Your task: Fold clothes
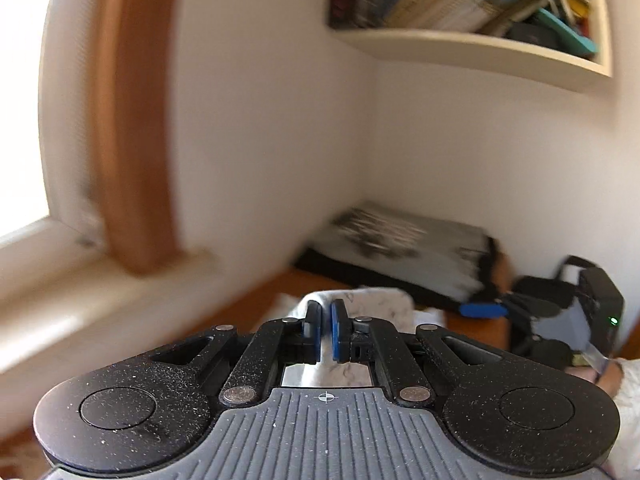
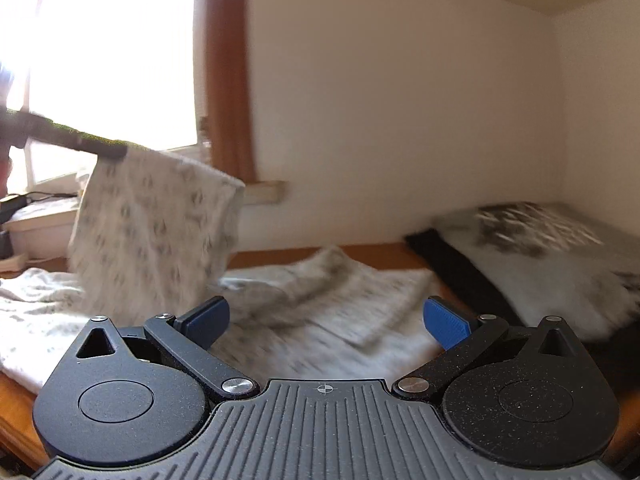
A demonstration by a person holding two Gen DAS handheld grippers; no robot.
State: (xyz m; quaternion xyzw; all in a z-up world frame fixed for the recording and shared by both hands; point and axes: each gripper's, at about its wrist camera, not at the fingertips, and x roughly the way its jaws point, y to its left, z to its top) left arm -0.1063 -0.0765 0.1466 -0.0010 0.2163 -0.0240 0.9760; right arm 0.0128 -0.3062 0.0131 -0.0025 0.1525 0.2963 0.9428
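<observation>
A white garment with a small grey print lies spread on the wooden table (image 2: 380,250). My left gripper (image 1: 326,332) is shut on a fold of this garment (image 1: 376,300), with cloth squeezed between the blue pads. In the right wrist view the left gripper (image 2: 114,152) is a dark bar at upper left, and a raised flap of the garment (image 2: 152,224) hangs from it above the rest of the cloth (image 2: 320,304). My right gripper (image 2: 326,322) stands open over the cloth, nothing between its fingers. One of its blue fingers (image 1: 482,310) shows in the left wrist view.
A folded grey and black patterned textile (image 2: 540,264) lies at the table's back right corner against the wall. A window sill (image 1: 100,280) and wooden frame (image 1: 132,128) are at the left. A shelf of books (image 1: 472,8) hangs above. A person's hand (image 1: 608,376) holds the right gripper.
</observation>
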